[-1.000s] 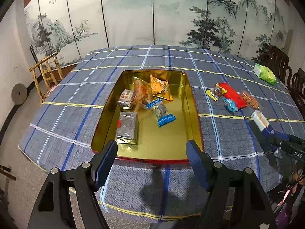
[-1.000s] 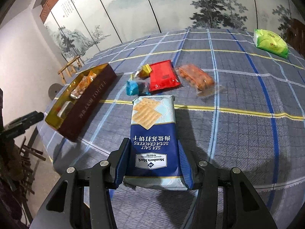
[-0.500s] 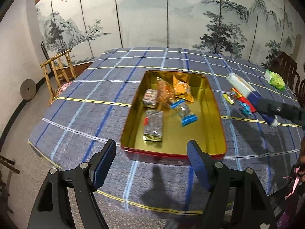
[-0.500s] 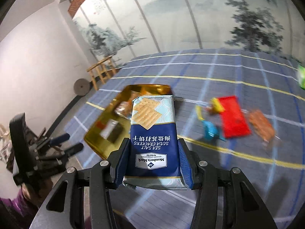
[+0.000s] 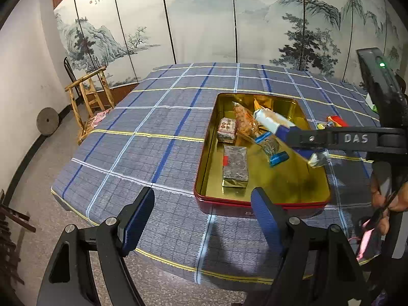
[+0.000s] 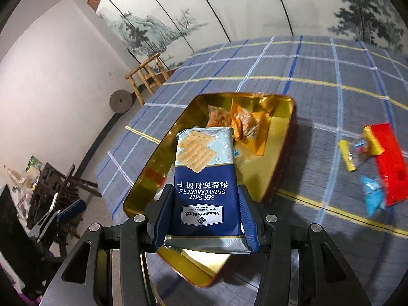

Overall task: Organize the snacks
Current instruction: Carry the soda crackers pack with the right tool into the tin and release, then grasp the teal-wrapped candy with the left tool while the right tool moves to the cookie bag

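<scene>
The right gripper [image 6: 204, 214] is clenched on a blue and pale packet of sea salt soda crackers [image 6: 204, 178]; its two blue pads press the packet's long sides, and the packet points forward along the fingers. In the right wrist view the packet hangs above the near part of a rectangular tin with a gold inside and a red outer wall [image 6: 278, 137]; it does not touch the tin's floor as far as I can see. In the left wrist view the same packet [image 5: 278, 125] is seen from the side, tilted, over the right half of the tin [image 5: 209, 158], with the black arm of the right gripper [image 5: 301, 148] reaching in from the right.

The left gripper [image 5: 204, 219] is released; its blue pads stand wide apart with nothing between them, low in front of the tin's near red wall and above the blue checked tablecloth [image 5: 153, 132].

Inside the tin lie a dark silver foil packet [image 5: 235, 164], a small patterned packet [image 5: 227, 130], an orange snack bag [image 5: 243, 121], a yellow-orange wrapper [image 6: 251, 125] and a clear wrapped sweet with blue ends [image 5: 272, 149]; the last three are close together at the far end.

On the cloth to the right of the tin lie a red flat packet [image 6: 387, 158], a yellow small wrapper [image 6: 346, 158] and a light blue small wrapper [image 6: 372, 196]; they are blurred.
</scene>
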`<state>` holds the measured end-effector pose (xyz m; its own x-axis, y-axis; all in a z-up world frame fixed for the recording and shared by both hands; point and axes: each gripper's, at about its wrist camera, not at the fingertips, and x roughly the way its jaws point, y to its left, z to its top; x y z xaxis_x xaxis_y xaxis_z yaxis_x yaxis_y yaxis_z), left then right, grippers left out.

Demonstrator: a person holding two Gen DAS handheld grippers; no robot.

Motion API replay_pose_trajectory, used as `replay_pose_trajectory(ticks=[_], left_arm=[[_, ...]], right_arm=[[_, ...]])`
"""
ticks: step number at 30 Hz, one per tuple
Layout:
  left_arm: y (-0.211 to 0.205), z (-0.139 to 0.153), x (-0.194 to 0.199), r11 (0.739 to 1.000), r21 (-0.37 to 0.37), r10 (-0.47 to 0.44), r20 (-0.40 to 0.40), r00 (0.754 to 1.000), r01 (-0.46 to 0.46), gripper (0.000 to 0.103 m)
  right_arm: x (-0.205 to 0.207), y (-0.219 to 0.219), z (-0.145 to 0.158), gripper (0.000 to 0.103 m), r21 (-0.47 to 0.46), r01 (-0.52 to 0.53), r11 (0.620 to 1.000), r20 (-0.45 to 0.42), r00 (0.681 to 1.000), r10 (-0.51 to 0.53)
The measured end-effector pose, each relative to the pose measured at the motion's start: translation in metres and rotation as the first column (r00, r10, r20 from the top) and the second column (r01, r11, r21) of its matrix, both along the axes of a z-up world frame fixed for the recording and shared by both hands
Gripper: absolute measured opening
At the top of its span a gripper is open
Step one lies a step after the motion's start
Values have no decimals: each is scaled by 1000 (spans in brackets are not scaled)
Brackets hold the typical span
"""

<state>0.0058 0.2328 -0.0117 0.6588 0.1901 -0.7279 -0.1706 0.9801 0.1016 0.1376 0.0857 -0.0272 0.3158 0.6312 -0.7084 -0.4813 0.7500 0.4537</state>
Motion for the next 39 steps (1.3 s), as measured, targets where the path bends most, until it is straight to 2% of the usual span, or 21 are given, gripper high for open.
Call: replay_pose_trajectory(ticks=[12, 23, 32, 39], left_arm=[[4, -7, 4, 1000, 1, 9, -17, 1000, -9, 75], [6, -12, 4, 1000, 6, 8, -25, 1000, -8, 75], [4, -14, 3, 1000, 8, 3, -38, 999, -3, 75], [-1, -12, 3, 1000, 14, -2, -41, 999, 3, 75]], right_arm=[[7, 24, -18, 50, -66, -22, 998, -22, 1000, 20], [5, 32, -19, 50, -64, -34, 997, -33, 999, 32], [-2, 29, -18, 52, -34, -39, 999, -32, 999, 37], [-5, 19, -8, 53, 29, -35, 999, -17, 999, 36]])
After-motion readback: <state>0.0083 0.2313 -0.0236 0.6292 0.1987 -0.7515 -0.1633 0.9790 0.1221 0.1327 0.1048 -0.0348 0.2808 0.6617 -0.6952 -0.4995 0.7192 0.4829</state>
